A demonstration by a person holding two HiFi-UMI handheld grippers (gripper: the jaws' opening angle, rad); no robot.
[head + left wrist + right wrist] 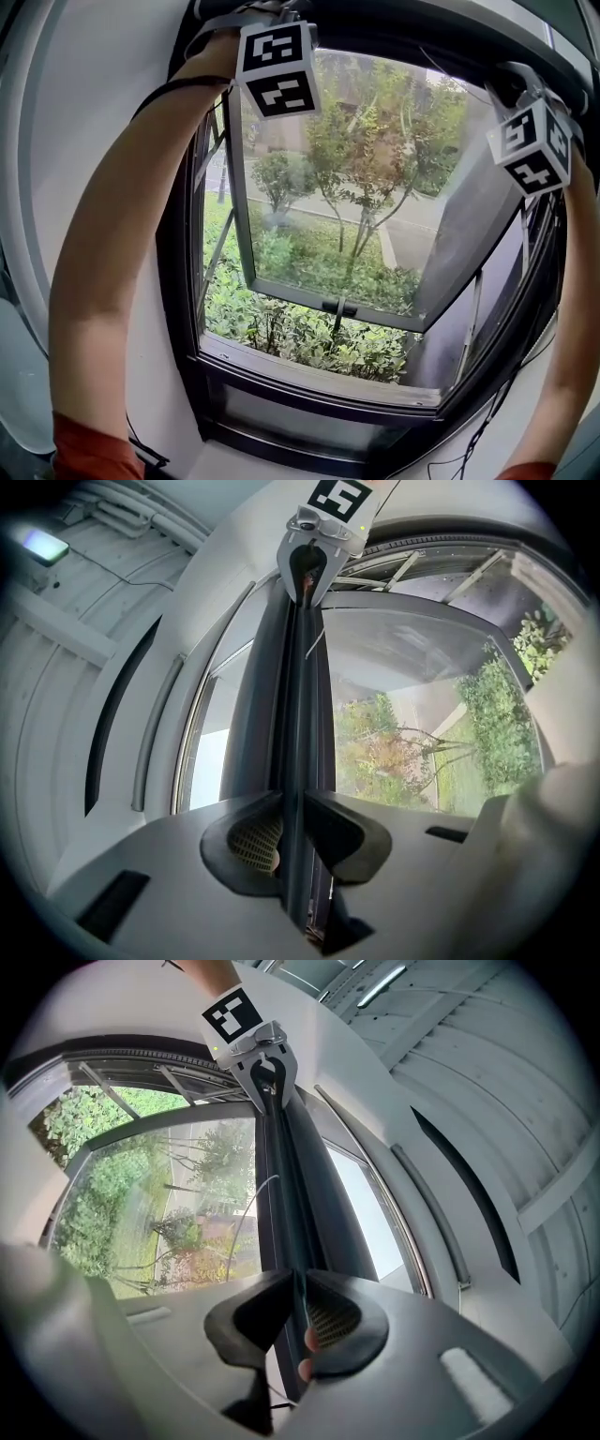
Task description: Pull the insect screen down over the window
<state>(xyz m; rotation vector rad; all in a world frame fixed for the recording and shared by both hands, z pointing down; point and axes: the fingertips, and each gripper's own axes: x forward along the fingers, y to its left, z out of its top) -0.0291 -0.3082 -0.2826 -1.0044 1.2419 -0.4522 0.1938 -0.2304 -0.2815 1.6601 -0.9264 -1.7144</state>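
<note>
Two grey plastic two-jaw grippers, the left gripper [298, 832] and the right gripper [300, 1321]; two black-and-white marker cubes [278, 70] [532, 142]; one dark slim insect-screen pull bar [298, 714]; one black-framed window [319, 389]; two bare forearms [103, 253] [572, 337].

Window colours
The cube [277, 68] at the top middle and the cube [534, 145] at the top right have black and white squares. The window frame [178, 281] is black, the bushes [300, 333] green, the sleeves [89, 450] orange-red, the screen bar [298, 714] dark grey.

White wall [80, 94], open dark-framed window [309, 401], green shrubs [300, 333] outside, ceiling lamp [42, 546] lit, daylight
</note>
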